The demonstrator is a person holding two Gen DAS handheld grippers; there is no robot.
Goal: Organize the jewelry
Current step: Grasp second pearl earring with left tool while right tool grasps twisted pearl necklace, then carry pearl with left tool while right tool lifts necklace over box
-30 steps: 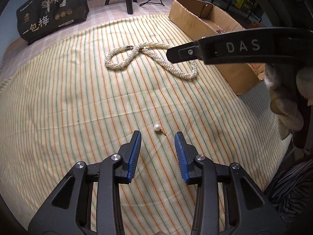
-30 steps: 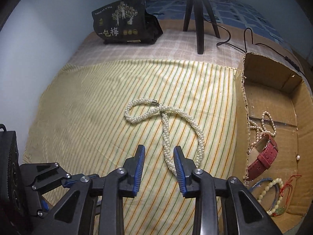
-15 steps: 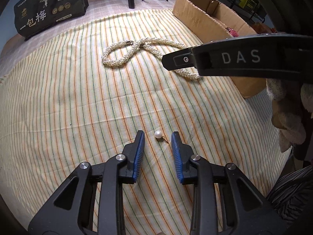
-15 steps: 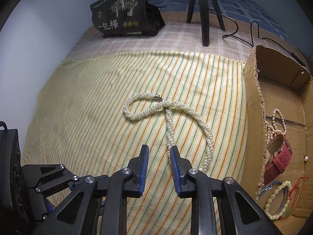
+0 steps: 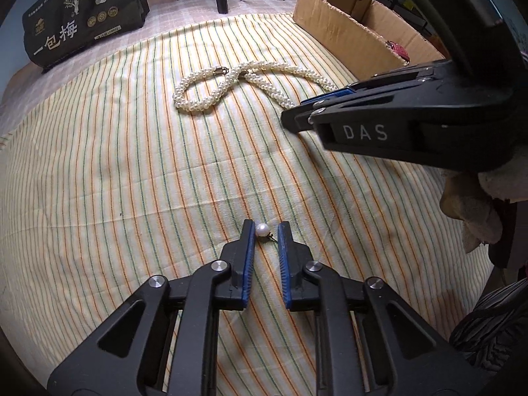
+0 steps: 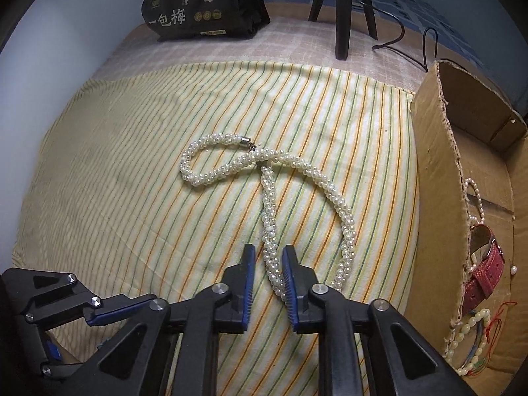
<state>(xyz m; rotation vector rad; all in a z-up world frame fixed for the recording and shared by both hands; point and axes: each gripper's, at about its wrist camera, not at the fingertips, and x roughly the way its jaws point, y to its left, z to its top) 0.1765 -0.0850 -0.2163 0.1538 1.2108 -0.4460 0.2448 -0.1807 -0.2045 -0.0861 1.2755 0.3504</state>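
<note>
Striped yellow cloth (image 6: 132, 171) covers the bed, a soft ground that stops small pieces rolling. The left hand-held gripper (image 5: 266, 231) is released, its jaws straddling a single pearl earring (image 5: 262, 230) that touches the left jaw — lined up to pinch. The right hand-held gripper (image 6: 268, 257), also unclenched, brackets one strand of the pearl necklace (image 6: 274, 198). Just beside lies the cardboard box (image 6: 432, 151), already holding a red watch (image 6: 485, 270) and bracelets — likely where both go.

Black printed bag (image 6: 201, 6), tripod legs (image 6: 341, 10), black cable (image 6: 406, 43), striped cloth (image 5: 99, 171)
</note>
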